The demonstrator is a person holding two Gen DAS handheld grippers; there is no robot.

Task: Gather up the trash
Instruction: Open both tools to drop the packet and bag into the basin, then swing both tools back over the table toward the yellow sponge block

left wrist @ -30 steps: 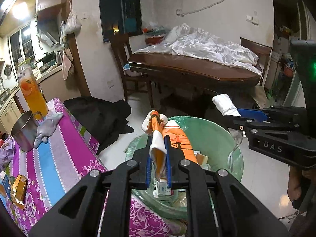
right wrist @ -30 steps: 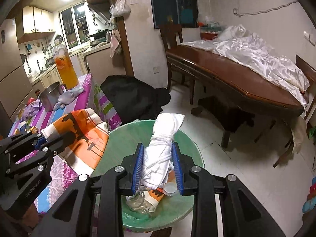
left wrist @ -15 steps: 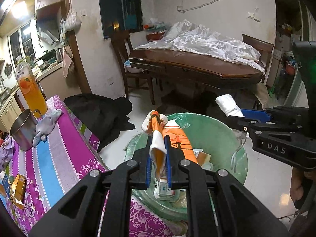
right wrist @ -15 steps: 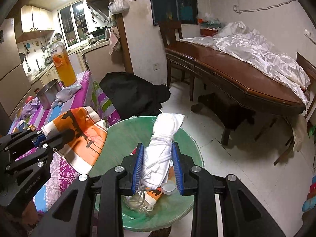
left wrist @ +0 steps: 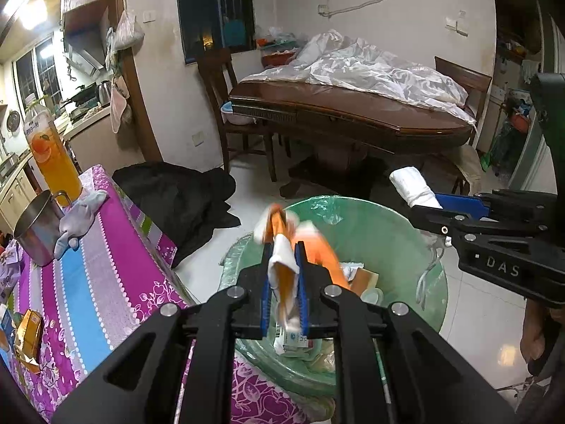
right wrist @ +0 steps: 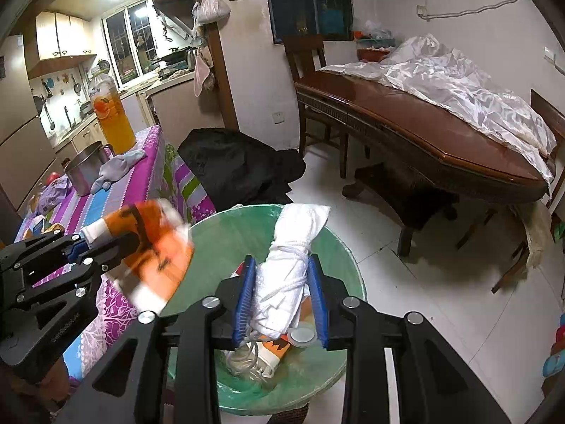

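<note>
Over the green-lined bin (right wrist: pixel 339 258), the left gripper (left wrist: pixel 284 265) pinches an orange wrapper (left wrist: pixel 282 275) (blurred) between nearly closed jaws; the right gripper (right wrist: pixel 282 282) clamps a string-tied white bundle (right wrist: pixel 293 247)

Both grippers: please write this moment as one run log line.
left gripper: shut on orange wrapper | right gripper: shut on white bundle | both above green bin

Orange-and-white wrapper (left wrist: pixel 282 268), motion-blurred, above near left rim of green-lined trash bin (left wrist: pixel 395 212). White string-tied cloth roll (right wrist: pixel 289 272), upright over bin's centre; scraps already inside.
</note>
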